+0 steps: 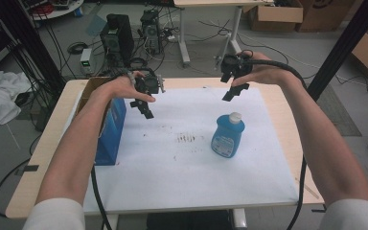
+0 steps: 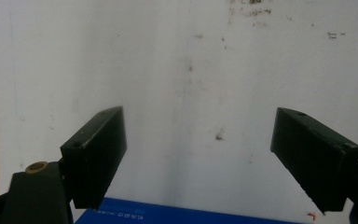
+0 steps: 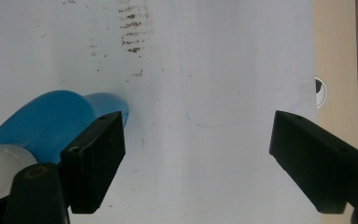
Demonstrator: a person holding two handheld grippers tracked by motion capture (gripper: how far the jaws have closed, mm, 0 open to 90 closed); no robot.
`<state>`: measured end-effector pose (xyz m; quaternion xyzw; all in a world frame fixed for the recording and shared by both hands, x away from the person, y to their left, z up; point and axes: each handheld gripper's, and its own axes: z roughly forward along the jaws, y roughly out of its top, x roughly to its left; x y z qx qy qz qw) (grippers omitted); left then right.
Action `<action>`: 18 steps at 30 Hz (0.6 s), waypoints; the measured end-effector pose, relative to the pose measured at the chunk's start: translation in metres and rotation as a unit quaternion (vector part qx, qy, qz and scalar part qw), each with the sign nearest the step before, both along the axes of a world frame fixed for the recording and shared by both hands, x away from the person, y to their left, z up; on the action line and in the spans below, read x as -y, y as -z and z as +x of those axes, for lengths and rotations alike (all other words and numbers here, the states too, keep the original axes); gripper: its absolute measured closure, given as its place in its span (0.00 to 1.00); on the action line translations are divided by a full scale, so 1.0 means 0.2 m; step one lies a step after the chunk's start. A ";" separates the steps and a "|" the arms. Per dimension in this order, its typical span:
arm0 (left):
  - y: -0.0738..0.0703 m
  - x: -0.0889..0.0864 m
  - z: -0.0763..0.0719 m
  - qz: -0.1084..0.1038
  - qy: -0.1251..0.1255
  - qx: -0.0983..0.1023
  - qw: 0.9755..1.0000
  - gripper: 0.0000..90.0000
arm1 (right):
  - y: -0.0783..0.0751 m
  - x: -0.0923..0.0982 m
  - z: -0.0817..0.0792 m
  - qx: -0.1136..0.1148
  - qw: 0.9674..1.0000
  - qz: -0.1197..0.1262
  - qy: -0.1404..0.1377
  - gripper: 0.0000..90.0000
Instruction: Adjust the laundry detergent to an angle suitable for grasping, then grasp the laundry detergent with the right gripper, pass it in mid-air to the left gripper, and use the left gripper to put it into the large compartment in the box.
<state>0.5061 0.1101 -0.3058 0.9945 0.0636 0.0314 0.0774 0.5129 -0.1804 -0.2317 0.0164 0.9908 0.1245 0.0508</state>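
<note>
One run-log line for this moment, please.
left gripper: open, empty | right gripper: open, empty | blue bottle: upright on white mat | blue box: left

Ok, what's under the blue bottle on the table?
The blue bottle stands upright on the white sheet, which covers the table. Its base hides the patch of sheet beneath.

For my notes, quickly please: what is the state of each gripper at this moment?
Left gripper: open, holding nothing, above the white sheet.
Right gripper: open, holding nothing, above the blue bottle.
</note>
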 end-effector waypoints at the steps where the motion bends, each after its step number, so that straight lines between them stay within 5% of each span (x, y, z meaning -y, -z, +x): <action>1: 0.00 0.00 0.00 -0.001 -0.001 0.000 1.000 0.21 | 0.00 0.00 0.00 0.000 1.000 -0.002 -0.001 0.20; 10: -0.01 0.00 -0.01 -0.008 -0.006 -0.001 1.000 0.21 | -0.01 0.00 -0.03 0.001 1.000 0.001 -0.005 0.20; 18: 0.01 0.00 -0.01 -0.002 -0.016 -0.009 1.000 0.21 | -0.03 0.04 -0.07 -0.006 1.000 0.008 0.020 0.20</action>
